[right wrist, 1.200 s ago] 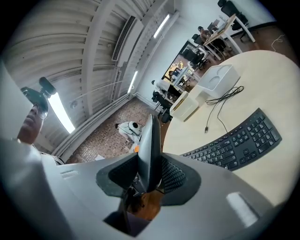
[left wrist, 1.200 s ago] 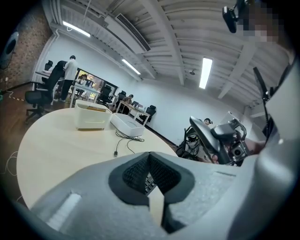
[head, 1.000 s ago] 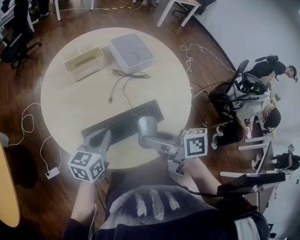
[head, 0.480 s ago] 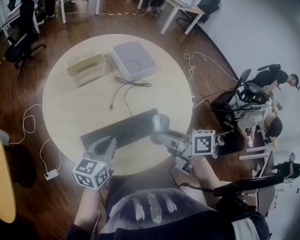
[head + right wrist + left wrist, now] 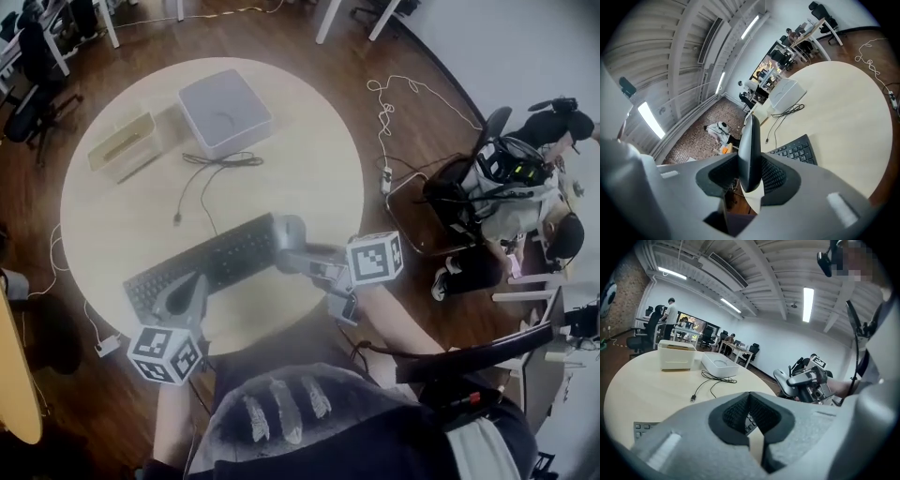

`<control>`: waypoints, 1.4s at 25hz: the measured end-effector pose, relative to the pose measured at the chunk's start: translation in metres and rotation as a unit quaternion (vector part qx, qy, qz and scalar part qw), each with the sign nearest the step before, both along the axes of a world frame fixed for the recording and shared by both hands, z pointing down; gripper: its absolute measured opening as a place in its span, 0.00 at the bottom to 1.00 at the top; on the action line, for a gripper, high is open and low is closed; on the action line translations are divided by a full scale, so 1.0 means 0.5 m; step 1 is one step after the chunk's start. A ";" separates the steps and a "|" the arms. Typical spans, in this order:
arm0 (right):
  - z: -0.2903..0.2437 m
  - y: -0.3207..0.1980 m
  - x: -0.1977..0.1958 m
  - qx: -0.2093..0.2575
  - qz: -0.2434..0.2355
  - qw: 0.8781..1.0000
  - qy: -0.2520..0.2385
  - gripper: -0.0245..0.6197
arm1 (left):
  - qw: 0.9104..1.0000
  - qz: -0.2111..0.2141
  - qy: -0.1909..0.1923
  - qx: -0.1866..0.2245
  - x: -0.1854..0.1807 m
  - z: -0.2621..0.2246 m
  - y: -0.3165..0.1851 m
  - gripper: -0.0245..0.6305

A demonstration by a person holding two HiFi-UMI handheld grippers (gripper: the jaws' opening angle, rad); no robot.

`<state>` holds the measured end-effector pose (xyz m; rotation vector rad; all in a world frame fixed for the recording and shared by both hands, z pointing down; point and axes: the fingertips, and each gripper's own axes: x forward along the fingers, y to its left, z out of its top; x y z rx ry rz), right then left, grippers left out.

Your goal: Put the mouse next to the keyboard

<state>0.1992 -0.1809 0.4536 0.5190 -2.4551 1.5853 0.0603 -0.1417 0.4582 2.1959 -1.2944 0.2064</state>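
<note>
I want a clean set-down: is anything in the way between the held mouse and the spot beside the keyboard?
Nothing visible. The right gripper holds the mouse right at the keyboard's right end, over bare table; the black cable lies farther back, clear of it.

My left gripper and right gripper are both matte grey with a grainy, foam-like finish; each carries a white cube printed with black square markers; inside the jaws I see black ribbed pads; a thin dark cable runs from the right one; the wearer's top is dark, with three pale streaks across it.
</note>
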 end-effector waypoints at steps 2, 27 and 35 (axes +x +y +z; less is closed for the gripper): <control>0.027 -0.015 0.021 -0.006 -0.011 1.000 0.003 0.26 | 1.000 -0.016 -0.013 0.000 0.026 0.002 -0.014 0.04; 0.361 -0.130 0.145 -0.091 -0.107 0.979 0.147 0.26 | 0.995 -0.079 -0.053 -0.019 0.161 0.001 -0.032 0.04; 0.387 -0.154 0.157 -0.004 -0.109 0.970 0.216 0.26 | 0.994 -0.091 -0.057 -0.018 0.148 0.002 -0.035 0.04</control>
